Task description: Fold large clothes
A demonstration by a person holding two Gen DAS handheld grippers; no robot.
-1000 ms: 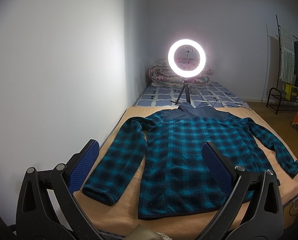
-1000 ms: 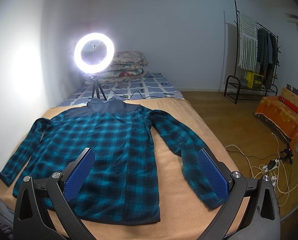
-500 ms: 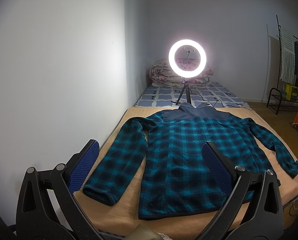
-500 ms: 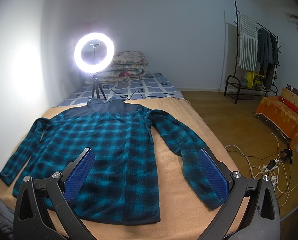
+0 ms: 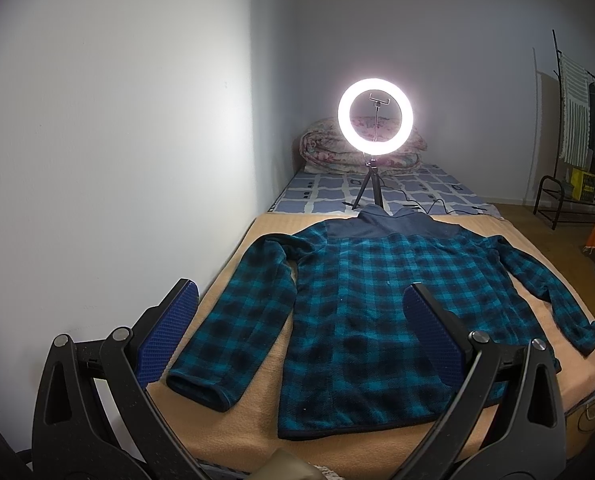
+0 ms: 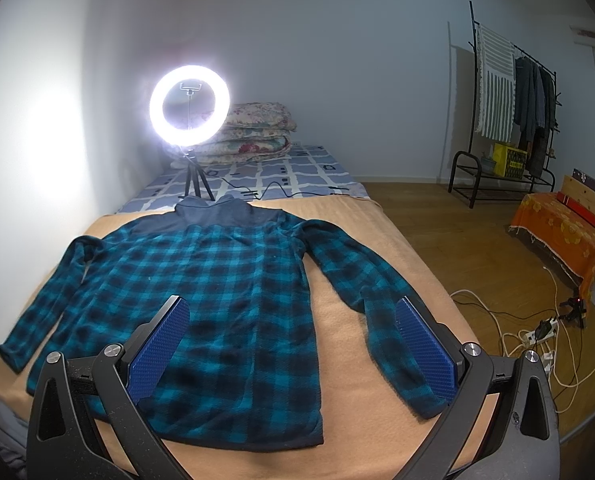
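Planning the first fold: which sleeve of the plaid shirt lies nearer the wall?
The left sleeve of the plaid shirt runs along the wall side of the bed; the right sleeve lies toward the open floor.

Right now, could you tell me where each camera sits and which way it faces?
Left wrist: on the left gripper, above the bed's near end, towards the left sleeve; its open fingers show.
Right wrist: on the right gripper, towards the right sleeve; its open fingers show.
Shared: the plaid jacket, ring light, clothes rack.
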